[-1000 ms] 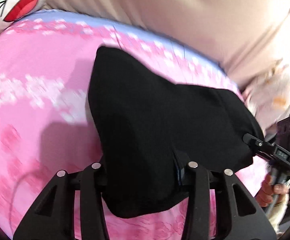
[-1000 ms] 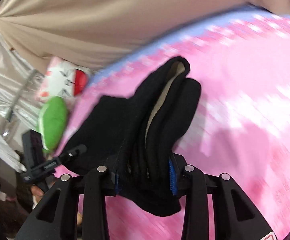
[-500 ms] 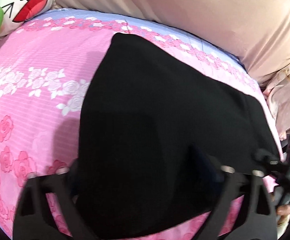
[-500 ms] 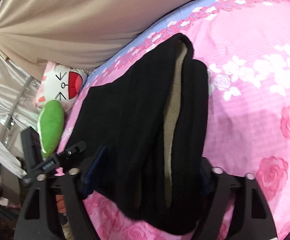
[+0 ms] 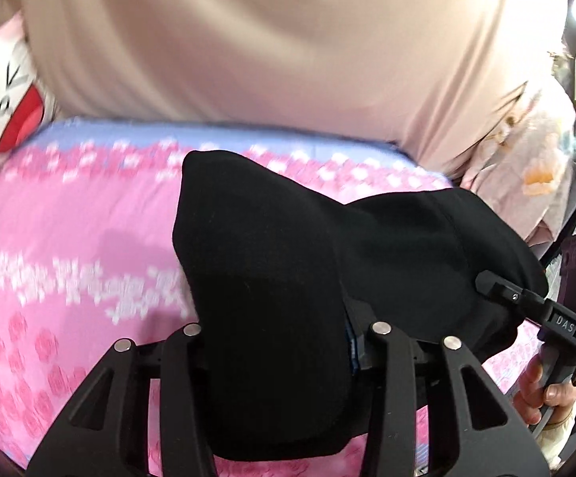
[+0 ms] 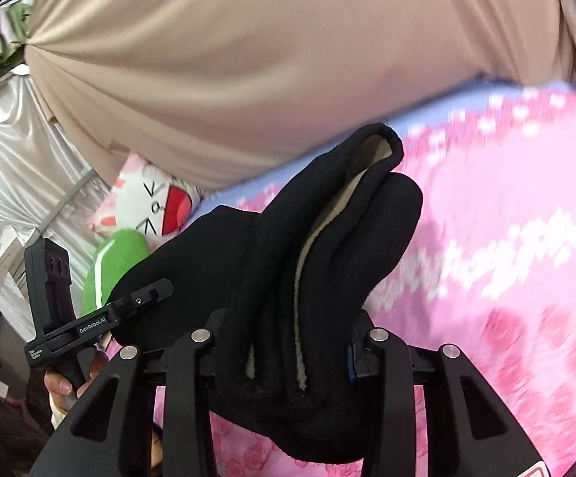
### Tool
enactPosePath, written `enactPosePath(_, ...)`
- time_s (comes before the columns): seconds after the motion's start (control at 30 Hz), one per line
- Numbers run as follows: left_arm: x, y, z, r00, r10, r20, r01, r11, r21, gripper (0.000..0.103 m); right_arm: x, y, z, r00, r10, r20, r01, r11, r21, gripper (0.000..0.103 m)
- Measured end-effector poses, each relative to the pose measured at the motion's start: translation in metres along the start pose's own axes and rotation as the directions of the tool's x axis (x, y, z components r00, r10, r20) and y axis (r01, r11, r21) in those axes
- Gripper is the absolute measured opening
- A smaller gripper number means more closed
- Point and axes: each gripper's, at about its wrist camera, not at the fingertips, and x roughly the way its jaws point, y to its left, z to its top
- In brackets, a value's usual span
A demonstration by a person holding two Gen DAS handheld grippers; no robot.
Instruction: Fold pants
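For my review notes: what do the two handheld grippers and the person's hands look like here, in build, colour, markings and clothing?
Both grippers, left gripper and right gripper, are matte black plastic with angular cut-out linkages, silver rivets and blue pads inside the fingers. Side on, the left carries white "GenRoboLAI" lettering and the right "DAS", each with a boxy black handle block. A cream cuff shows at the right hand.

Pink floral bed point(image 5: 69, 238) — cat pillow point(image 6: 148, 206) at its edge

Thick black fleece-lined pants point(image 5: 272, 318) bury the fingertips of my left gripper point(image 5: 278, 342) and my right gripper point(image 6: 284, 342). The pink rose-print bedsheet point(image 5: 69, 246) smears into blur. The frame's edge crops the white cartoon-face pillow point(image 5: 5, 115).
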Motion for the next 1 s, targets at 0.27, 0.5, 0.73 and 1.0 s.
enactPosePath(0.27, -0.023, -0.029, 0.059, 0.987, 0.014, 0.16, -0.027, 0.996, 0.085, 0.041, -0.026, 0.029, 0.06, 0.988, 0.003, 0.152, 0.014, 0.994, -0.109, 0.036)
enactPosePath(0.5, -0.037, -0.029, 0.116, 0.939, 0.034, 0.342, -0.082, 0.989, 0.125, 0.042, -0.022, 0.041, 0.126, 0.957, 0.095, 0.273, -0.04, 0.979, -0.201, 0.037)
enactPosePath(0.73, 0.03, 0.0, 0.16, 0.907, 0.08, 0.413, -0.144, 0.982, 0.126, 0.045, 0.049, 0.005, 0.183, 0.953, 0.152, 0.262, -0.102, 0.976, -0.193, 0.038)
enactPosePath(1.0, 0.223, 0.088, 0.129, 0.969, 0.222, 0.109, -0.227, 0.973, 0.044, 0.054, 0.223, -0.119, 0.157, 0.997, -0.045, -0.067, 0.048, 0.997, 0.053, 0.049)
